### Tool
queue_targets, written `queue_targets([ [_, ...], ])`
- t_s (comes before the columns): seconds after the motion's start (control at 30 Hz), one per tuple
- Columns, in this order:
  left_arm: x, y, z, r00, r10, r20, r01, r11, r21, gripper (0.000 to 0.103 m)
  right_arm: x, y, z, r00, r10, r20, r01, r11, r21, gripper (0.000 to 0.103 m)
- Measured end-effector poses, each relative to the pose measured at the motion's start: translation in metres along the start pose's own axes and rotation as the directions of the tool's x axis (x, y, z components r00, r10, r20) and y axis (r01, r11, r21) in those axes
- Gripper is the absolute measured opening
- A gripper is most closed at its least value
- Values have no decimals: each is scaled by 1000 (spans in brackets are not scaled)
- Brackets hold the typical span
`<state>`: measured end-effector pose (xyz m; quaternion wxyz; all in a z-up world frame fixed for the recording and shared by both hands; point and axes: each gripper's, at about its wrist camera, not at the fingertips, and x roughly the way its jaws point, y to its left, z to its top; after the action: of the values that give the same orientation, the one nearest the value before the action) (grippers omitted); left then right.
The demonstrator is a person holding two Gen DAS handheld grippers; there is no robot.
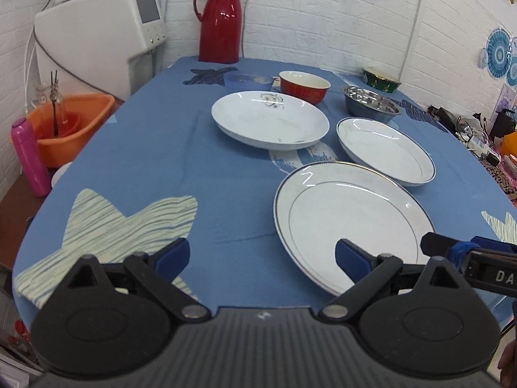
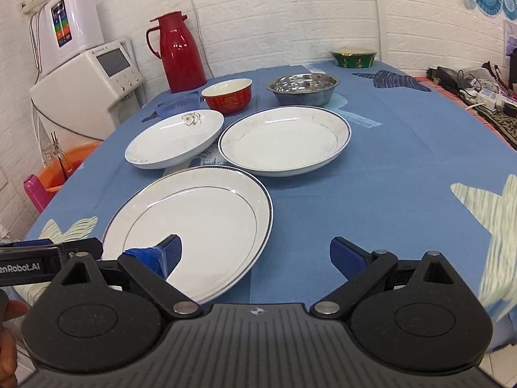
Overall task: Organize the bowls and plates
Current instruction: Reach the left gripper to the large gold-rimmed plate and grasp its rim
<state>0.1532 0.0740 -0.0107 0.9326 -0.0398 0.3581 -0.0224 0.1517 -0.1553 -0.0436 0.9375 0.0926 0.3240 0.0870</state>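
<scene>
White brick-pattern walls enclose a table under a blue tablecloth (image 1: 226, 174) printed with pale starfish shapes. Left gripper (image 1: 261, 255) hovers above the near edge, jaws spread wide and holding nothing; its right finger overlaps the rim of the flat plate (image 1: 352, 216) in the left wrist view. Right gripper (image 2: 255, 253) is likewise spread and empty, its left finger over the same plate. Seen from the right wrist, a blue-rimmed deep plate (image 2: 284, 139) lies at 1 o'clock of the flat plate, and a white deep plate (image 2: 176, 139) with a small motif at 11 o'clock. Behind these stand a red bowl (image 2: 230, 93) and a steel bowl (image 2: 303, 88); a green bowl (image 2: 353, 55) sits at the far edge. A red thermos jug (image 2: 179, 53) stands at the table's far left corner.
</scene>
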Motion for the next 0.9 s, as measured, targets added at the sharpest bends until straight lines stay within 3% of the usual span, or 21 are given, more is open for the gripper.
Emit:
queue_targets([
  [0.2, 47, 0, 27, 996, -41, -81, 43, 999, 23, 96, 45, 6, 9, 991, 31, -133, -34, 999, -23, 87],
  [0.3, 64, -1, 30, 991, -52, -127, 58, 997, 45, 95, 49, 19, 6, 991, -30, -129, 12, 991, -135, 86],
  [0.37, 72, 2, 30, 986, -72, -153, 77, 996, 32, 95, 49, 18, 5, 992, -10, -125, -7, 991, -136, 89],
  [0.5, 74, -5, 28, 987, -53, -151, 68, 993, 99, 94, 43, 12, 1, 995, 30, -94, -46, 984, -174, 89],
  [0.67, 75, -12, 29, 984, -56, -168, 80, 987, 138, 92, 48, 20, 8, 989, 66, -135, -94, 973, -212, 88],
  [0.8, 71, -15, 30, 981, -91, -172, 116, 984, 137, 84, 50, 18, 12, 982, 111, -154, -148, 957, -249, 85],
  [0.87, 68, -17, 31, 979, -117, -169, 142, 980, 142, 72, 50, 16, 16, 975, 129, -180, -175, 948, -268, 80],
  [0.9, 66, -19, 32, 976, -140, -168, 165, 975, 147, 55, 50, 16, 18, 971, 136, -195, -187, 943, -276, 78],
])
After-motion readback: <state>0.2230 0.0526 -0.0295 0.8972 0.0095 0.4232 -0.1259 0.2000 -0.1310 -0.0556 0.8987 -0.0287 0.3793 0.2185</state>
